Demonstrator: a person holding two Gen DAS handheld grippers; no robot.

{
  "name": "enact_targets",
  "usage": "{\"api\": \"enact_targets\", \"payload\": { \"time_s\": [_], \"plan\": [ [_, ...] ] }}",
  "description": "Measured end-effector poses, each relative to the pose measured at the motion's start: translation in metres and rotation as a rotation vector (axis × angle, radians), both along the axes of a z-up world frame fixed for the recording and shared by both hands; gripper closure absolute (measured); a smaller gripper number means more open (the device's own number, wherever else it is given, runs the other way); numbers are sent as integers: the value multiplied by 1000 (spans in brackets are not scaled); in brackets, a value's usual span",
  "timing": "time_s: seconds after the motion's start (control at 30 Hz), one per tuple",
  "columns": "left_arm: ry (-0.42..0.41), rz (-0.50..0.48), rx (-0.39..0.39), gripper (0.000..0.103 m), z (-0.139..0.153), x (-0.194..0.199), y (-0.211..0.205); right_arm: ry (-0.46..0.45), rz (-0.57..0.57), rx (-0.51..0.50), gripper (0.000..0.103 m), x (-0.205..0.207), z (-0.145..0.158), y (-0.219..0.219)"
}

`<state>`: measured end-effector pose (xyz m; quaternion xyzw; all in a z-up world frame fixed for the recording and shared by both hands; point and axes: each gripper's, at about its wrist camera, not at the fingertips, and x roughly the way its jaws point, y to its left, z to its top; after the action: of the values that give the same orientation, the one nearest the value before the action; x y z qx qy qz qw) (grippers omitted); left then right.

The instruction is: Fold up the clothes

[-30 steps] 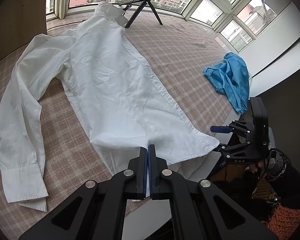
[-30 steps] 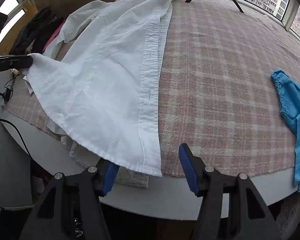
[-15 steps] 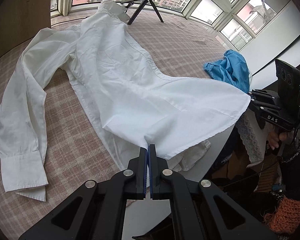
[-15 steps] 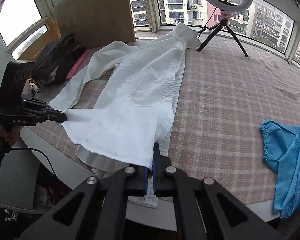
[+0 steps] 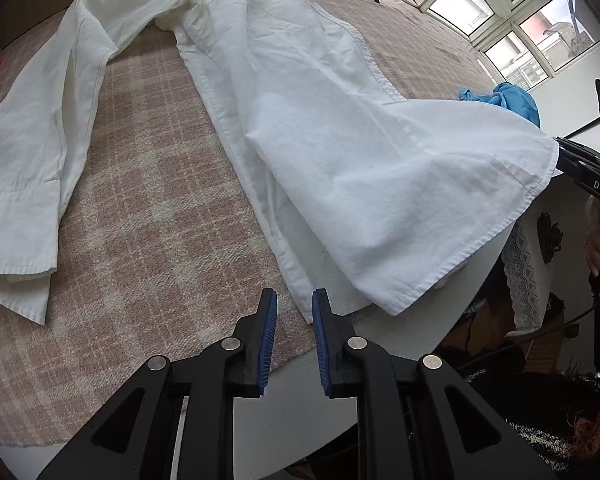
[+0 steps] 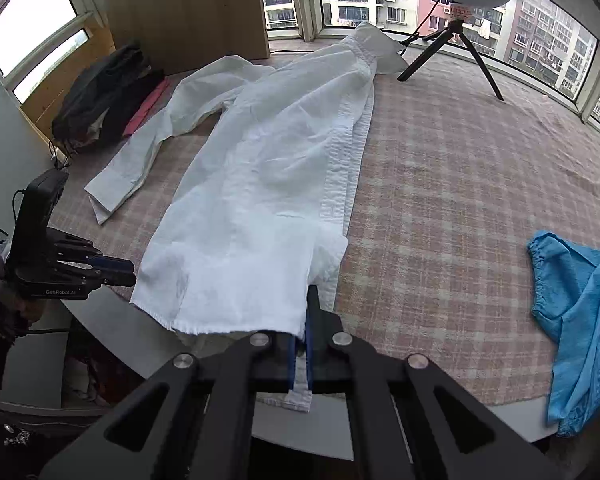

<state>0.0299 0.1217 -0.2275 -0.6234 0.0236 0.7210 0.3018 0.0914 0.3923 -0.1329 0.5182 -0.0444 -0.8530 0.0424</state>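
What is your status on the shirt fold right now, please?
Left gripper jaws opening, nothing between them. Right gripper shut on white shirt hem corner, lifted off the checked cloth. Blue garment lies apart; nothing in the way.

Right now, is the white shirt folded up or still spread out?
Mostly spread out: the white shirt lies long across the checked cloth, sleeve out sideways, only its hem corner lifted by the right gripper.

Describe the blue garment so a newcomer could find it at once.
Start from the pink checked cloth covering the table. At its near right edge, apart from the white shirt, lies a crumpled blue garment. It alone is bright blue, with a gathered elastic hem.
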Motion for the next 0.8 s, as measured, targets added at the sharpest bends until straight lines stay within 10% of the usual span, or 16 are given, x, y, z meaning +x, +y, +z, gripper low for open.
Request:
{"api": "enact_targets", "payload": {
  "time_s": [0.8],
  "plan": [
    [-31,41,-13,102,-7,5,-44,-74,8,-26,100,15,-36,-11]
  ]
}}
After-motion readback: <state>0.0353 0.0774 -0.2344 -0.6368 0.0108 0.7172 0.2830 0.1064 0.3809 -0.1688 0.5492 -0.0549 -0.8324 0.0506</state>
